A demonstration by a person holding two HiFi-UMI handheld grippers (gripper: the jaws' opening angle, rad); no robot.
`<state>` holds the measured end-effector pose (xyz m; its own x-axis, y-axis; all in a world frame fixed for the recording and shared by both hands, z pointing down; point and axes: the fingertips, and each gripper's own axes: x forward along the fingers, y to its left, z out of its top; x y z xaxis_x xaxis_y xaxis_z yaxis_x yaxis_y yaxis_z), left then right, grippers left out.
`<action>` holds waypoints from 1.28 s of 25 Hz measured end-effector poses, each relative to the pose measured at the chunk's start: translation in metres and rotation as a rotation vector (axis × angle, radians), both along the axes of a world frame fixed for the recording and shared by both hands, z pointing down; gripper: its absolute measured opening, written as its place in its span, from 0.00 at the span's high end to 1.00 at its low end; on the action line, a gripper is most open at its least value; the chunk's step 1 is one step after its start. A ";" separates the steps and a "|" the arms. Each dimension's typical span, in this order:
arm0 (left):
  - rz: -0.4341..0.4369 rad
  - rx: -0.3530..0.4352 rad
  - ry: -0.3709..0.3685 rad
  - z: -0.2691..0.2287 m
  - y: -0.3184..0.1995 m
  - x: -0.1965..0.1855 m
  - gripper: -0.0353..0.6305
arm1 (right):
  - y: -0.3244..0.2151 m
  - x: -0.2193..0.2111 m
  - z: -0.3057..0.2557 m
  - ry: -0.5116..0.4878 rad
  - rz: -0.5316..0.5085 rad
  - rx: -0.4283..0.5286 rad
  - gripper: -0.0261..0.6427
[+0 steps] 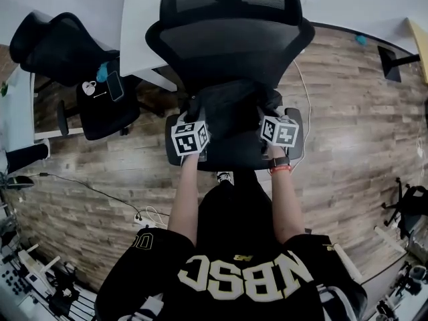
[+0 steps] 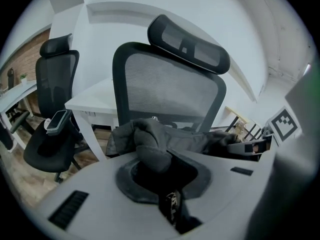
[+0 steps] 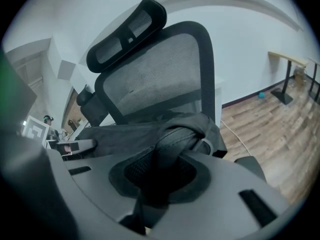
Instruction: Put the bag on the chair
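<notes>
A pale wood-plank floor (image 1: 348, 132) is seen from the head view, with a white tabletop (image 1: 144, 39) at 12 o'clock and a black mesh-backed chair (image 1: 227, 39) drawn up in front of it. A second chair (image 1: 107, 105) stands at 10 o'clock with a phone (image 1: 115, 85) on its seat, and a light cable (image 1: 304, 105) trails over the floor at 2 o'clock. The bag (image 1: 231, 109), dark grey and made of fabric, is stretched across the seat of the chair just in front of the backrest, between the two claws. It cannot be told whether its weight is already borne by the seat. The left claw (image 2: 159, 159) is closed on a bunched fold of the bag's cloth at the 9 o'clock end. The right claw (image 3: 161, 166) is closed on what looks like a padded strap (image 3: 175, 139) at the 3 o'clock end, with a pale ring or buckle just beside the grip. The bag is judged to be soft and limp: it slumps and creases between the two holds and keeps no shape of its own. It appears slack rather than stuffed, so a light to moderate weight is expected. It is probably neither fragile nor slippery, though a pinched fold of loose cloth could be pulled out of a narrow grip more easily than a thick strap. The padded strap, a handle or a stitched seam is judged the surest place to hold it. With both ends held, sagging in the middle should be allowed for when it is lowered.
</notes>
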<state>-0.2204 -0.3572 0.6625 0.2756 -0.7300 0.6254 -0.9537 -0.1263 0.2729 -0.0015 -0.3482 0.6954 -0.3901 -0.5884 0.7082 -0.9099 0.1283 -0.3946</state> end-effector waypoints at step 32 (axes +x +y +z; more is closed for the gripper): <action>0.006 -0.228 -0.041 0.257 -0.037 -0.004 0.69 | -0.014 0.032 0.266 0.220 -0.082 -0.249 0.73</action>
<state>-0.2240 -0.3940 0.9194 0.2502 -0.5672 0.7846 -0.9641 -0.0715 0.2558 0.0309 -0.3624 0.9612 -0.2507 -0.3603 0.8985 -0.9673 0.1292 -0.2181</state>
